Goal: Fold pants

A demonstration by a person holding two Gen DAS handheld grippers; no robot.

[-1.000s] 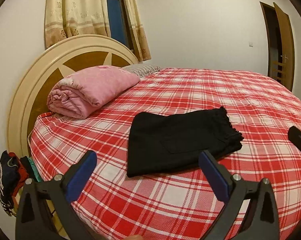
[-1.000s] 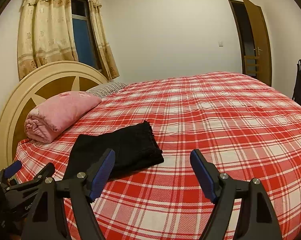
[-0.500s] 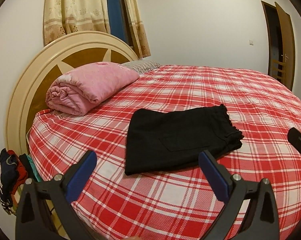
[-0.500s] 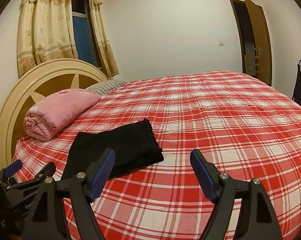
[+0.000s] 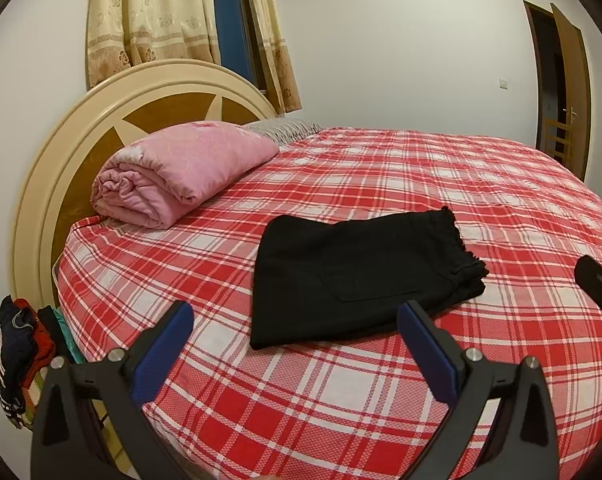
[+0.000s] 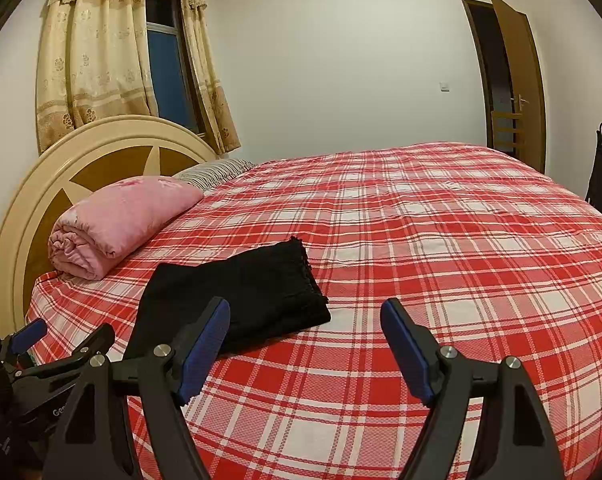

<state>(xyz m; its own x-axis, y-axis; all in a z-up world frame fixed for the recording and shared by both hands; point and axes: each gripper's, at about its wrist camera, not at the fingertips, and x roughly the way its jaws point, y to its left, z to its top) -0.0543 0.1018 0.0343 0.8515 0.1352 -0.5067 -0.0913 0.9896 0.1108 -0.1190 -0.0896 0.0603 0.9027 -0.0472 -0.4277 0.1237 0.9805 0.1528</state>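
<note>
Pants' (image 5: 357, 280) pocket — left view only

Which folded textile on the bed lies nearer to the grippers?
The black pants, flat just beyond both grippers; the rolled pink blanket lies farther, against the headboard.

Warm, even indoor light, sharp focus, soft shadows, strong fisheye bending, dark corner vignetting.

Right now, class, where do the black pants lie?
In both wrist views, the black pants lie folded on the checked bed, beyond both open grippers, right of the rolled pink quilt.
</note>
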